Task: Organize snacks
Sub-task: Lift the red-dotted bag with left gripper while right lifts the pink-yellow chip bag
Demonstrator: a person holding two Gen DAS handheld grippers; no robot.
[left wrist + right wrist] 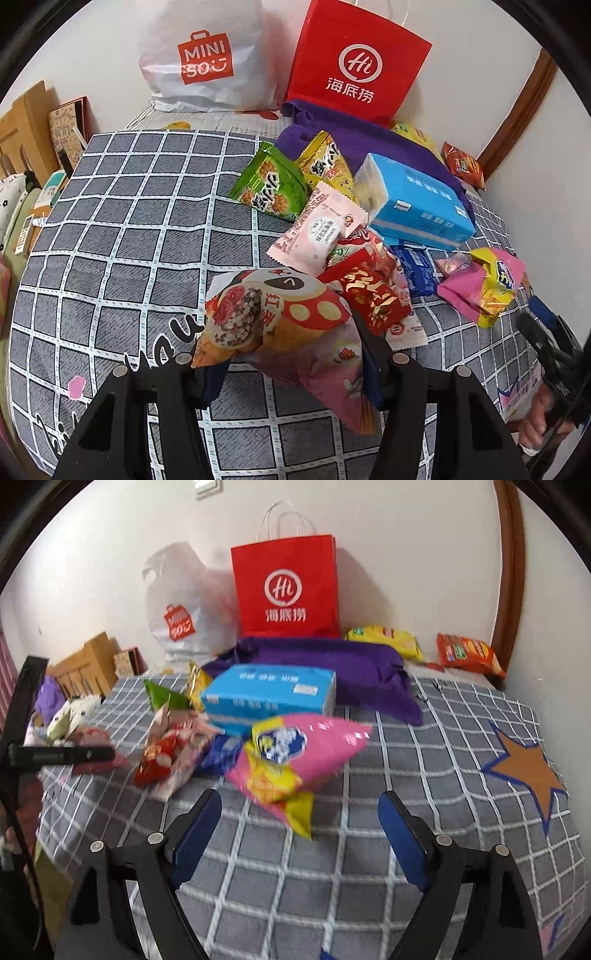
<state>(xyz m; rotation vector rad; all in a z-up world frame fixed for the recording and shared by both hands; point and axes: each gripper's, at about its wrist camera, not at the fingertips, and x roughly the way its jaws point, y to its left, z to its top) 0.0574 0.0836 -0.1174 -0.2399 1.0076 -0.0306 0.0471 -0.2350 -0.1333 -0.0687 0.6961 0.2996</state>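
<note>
My left gripper is shut on a panda-print snack bag and holds it above the grey checked bedspread. Behind it lies a pile of snacks: a red packet, a pink packet, a green bag and a yellow bag. My right gripper is open and empty, just in front of a pink-and-yellow snack bag lying on the bed. That bag also shows in the left wrist view.
A blue tissue pack lies on a purple cloth. A red paper bag and a white plastic bag stand against the wall. A yellow bag and an orange bag lie at the back right.
</note>
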